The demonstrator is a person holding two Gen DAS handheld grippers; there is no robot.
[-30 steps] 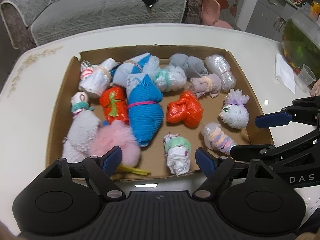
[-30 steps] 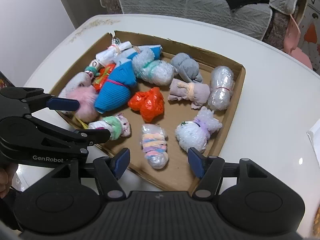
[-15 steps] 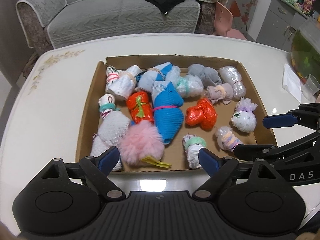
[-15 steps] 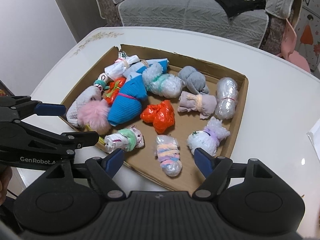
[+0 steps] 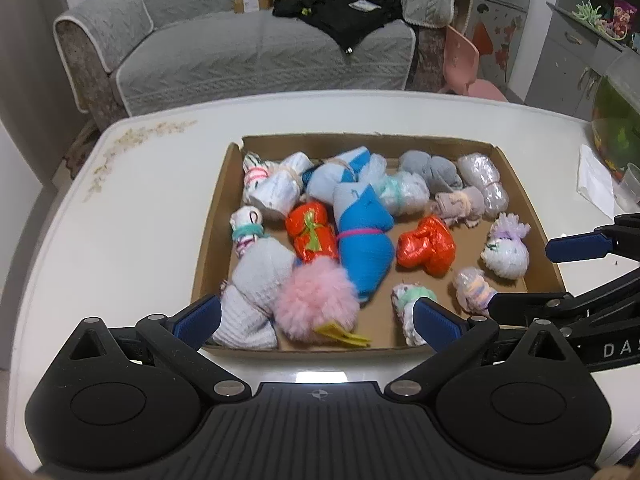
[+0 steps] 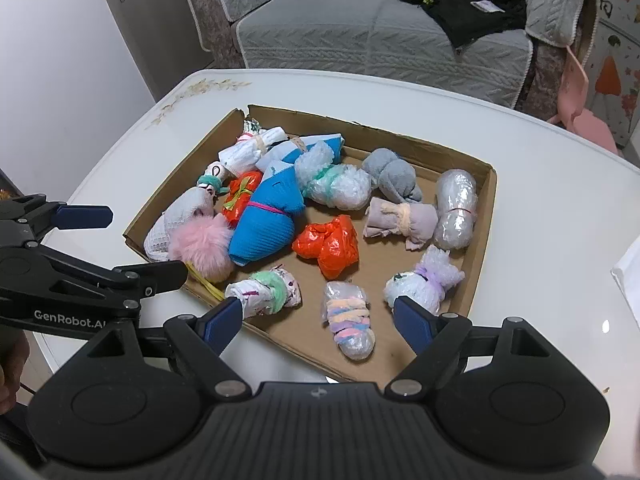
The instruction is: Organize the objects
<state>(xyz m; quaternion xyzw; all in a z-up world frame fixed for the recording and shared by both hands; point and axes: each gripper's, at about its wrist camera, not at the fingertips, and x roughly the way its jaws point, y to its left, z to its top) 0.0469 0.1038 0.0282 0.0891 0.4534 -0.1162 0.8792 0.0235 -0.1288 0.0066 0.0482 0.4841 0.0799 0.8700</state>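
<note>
Nearest to me, my left gripper (image 5: 316, 320) hangs with its jaws spread wide and nothing between them, just over the near edge of the cardboard tray (image 5: 212, 216). My right gripper (image 6: 318, 320) is the same: jaws wide apart, empty, over the tray's near right corner. Each gripper shows at the edge of the other's view, well apart from its partner.

The tray sits flat on the white worktop (image 5: 120, 208), and every bundle lies inside it. Along the near edge, from the left: a white knitted bundle (image 5: 256, 280), a pink fluffy pom-pom (image 5: 316, 300) touching it, a small roll with a green band (image 6: 264, 290), and a clear wrapped roll with pastel bands (image 6: 350, 322). Just right of that lies a white bundle tied in purple (image 6: 424, 282).

In the middle I see a blue ribbed bundle (image 5: 362, 240) with a pink band, an orange bundle with a green tie (image 5: 310, 232) against its left side, and a loose orange plastic bundle (image 5: 426, 244) to its right.

Farther back are white rolls at the far left corner, a bubble-wrap bundle with a mint band (image 6: 334, 182), a grey sock ball (image 6: 390, 174), a lilac roll (image 6: 400, 216) and a clear wrapped cylinder (image 6: 456, 208) at the far right.

Beyond the worktop stands a grey sofa (image 5: 240, 48) with black clothing (image 5: 340, 12) on it.
</note>
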